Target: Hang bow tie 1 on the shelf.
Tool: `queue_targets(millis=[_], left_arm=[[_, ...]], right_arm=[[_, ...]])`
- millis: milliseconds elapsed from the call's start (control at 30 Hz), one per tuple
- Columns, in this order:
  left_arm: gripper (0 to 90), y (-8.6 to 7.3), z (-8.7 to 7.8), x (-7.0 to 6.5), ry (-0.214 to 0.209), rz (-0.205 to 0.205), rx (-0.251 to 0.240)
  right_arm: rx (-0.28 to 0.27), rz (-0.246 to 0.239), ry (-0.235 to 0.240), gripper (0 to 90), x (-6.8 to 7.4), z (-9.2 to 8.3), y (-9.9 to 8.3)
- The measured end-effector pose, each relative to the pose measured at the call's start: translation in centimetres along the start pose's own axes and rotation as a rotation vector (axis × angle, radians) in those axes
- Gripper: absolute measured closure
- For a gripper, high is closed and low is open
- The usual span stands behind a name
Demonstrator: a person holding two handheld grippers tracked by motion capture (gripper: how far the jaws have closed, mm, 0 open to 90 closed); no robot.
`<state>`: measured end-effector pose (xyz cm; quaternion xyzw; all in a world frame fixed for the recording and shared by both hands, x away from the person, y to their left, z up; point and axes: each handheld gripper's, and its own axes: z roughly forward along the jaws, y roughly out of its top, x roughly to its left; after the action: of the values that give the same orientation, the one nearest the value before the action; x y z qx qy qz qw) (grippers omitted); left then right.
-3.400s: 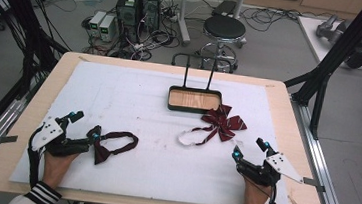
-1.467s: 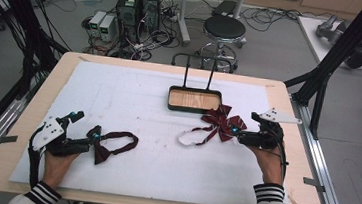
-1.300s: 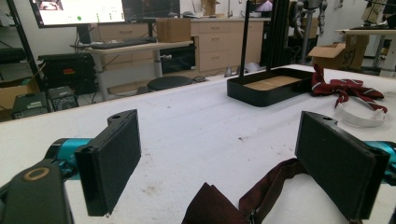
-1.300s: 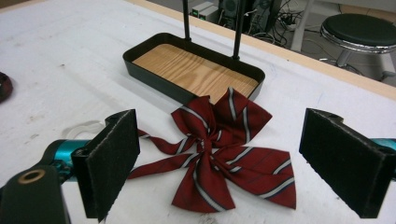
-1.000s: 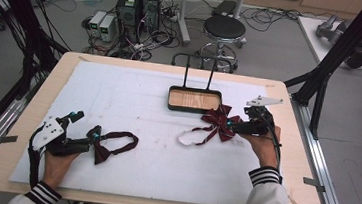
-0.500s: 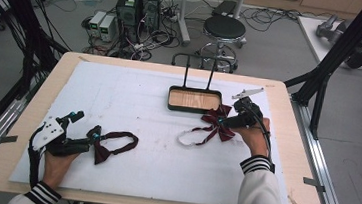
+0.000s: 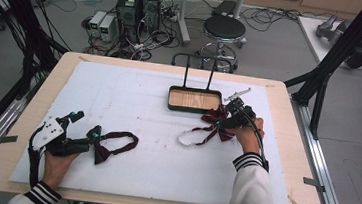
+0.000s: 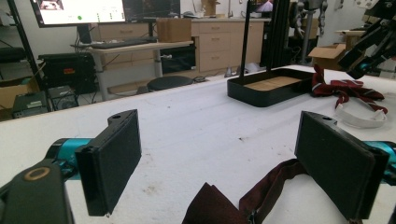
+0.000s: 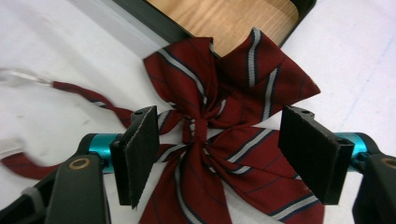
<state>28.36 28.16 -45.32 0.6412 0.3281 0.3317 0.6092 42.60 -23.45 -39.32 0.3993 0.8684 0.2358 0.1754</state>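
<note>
Two grippers gape wide: the right gripper [image 9: 212, 156] straddles a striped bow tie [image 9: 224, 140], the left gripper [image 8: 217, 161] a dark one [image 8: 243, 200].

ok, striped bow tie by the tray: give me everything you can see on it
The striped bow tie is dark red woven fabric with grey-and-navy stripes, gathered at a centre knot. It lies flat on the white mat, its upper lobes overlapping the black tray corner. A red band runs to a white loop. The right claw straddles the knot, open, jaws not pressing.

Striped bow tie [image 9: 224, 140] cut off below; its strap [image 9: 28, 121] blurred.
</note>
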Motion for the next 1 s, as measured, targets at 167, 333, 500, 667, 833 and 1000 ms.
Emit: queue_targets(millis=[167,333,500,667,833,1000], left_arm=[[15.0,0.0,0.0,0.1,-0.003,-0.001,0.000],[15.0,0.0,0.0,0.1,-0.004,-0.005,-0.002],[15.0,0.0,0.0,0.1,-0.003,-0.004,0.000],[15.2,0.0,0.0,0.1,-0.004,-0.004,0.000],[15.2,0.0,0.0,0.1,-0.004,-0.006,0.001],[15.2,0.0,0.0,0.1,-0.004,-0.006,0.000]], right_arm=[[0.027,-0.006,0.012,35.4,0.1,0.7,0.1],[0.046,-0.002,0.018,40.5,0.1,1.1,0.0],[0.067,-0.002,0.038,44.9,0.0,1.5,0.0],[0.087,0.001,0.065,51.3,0.0,2.0,0.0],[0.104,0.002,0.084,56.9,-0.1,2.3,-0.1],[0.128,0.000,0.104,65.0,0.0,2.7,-0.2]])
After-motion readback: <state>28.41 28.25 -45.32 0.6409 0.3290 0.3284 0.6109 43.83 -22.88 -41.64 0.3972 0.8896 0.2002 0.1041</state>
